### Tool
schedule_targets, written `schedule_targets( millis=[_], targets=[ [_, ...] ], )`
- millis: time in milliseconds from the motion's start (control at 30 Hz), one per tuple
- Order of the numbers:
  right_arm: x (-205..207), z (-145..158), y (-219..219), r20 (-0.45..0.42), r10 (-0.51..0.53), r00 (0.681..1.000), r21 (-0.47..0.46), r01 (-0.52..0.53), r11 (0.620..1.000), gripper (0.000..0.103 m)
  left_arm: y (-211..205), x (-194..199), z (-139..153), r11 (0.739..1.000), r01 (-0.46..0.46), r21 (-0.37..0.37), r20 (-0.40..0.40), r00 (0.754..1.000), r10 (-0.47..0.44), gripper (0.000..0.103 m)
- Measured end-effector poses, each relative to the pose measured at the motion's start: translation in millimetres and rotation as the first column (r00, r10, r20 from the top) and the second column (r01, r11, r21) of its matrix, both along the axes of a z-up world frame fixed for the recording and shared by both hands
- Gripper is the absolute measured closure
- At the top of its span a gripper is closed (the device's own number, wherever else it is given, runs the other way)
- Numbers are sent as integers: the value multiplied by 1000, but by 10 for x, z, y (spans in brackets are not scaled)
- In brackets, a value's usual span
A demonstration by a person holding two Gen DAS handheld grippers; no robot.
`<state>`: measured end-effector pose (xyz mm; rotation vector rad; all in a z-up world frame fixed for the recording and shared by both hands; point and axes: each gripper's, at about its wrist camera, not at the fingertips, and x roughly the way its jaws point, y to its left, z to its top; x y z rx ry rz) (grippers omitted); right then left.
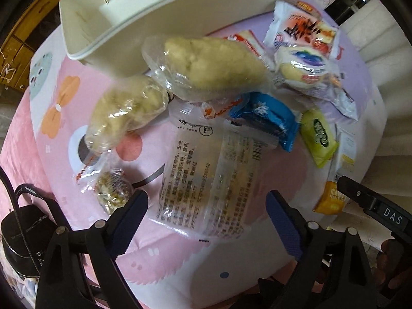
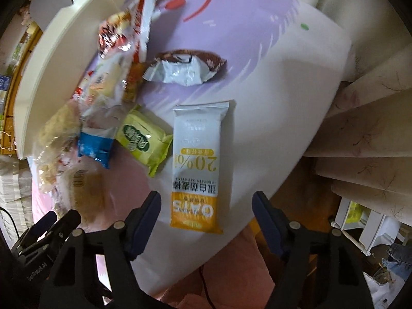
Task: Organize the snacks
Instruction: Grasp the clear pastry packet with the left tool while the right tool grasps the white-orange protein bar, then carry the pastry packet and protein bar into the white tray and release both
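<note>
My left gripper point(image 1: 208, 219) points down over a clear printed snack packet point(image 1: 208, 175), which lies between its open fingers with the pads off it. My right gripper point(image 2: 206, 206) stands open astride the lower end of a white and orange oat bar point(image 2: 197, 164). Both lie on a pink and purple cartoon mat point(image 1: 64, 108). Behind are two clear-wrapped pale buns point(image 1: 213, 61), a blue packet point(image 1: 267, 121), a green packet point(image 1: 318, 134) and red-and-white packets point(image 1: 303, 38). A white divided organizer box point(image 1: 85, 25) stands at the back.
A small wrapped nut sweet point(image 1: 113, 188) lies by my left finger. A brown and silver packet point(image 2: 185, 69) sits farther back. A black bag point(image 1: 23, 239) stands off the mat at left. Pleated curtains point(image 2: 373, 128) hang past the mat's right edge.
</note>
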<state>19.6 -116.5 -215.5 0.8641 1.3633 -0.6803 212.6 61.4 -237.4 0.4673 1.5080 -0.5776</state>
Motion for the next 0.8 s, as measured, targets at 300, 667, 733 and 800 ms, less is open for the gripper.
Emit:
schedule_targets(
  millis=[300, 667, 733, 800],
  targets=[
    [120, -247, -94, -66, 7, 998, 23, -6, 1000, 40, -122, 107, -289, 999, -13, 36, -38, 999, 14, 19],
    [278, -211, -163, -121, 27, 992, -29, -31, 999, 62, -199, 241, -509, 997, -9, 72, -53, 999, 13, 20],
    [272, -215, -169, -121, 27, 992, -23, -30, 999, 62, -222, 271, -545, 997, -14, 69, -57, 998, 18, 23],
    [269, -209, -185, -122, 26, 992, -17, -28, 999, 63, -225, 275, -517, 998, -18, 66, -60, 998, 22, 26]
  ],
)
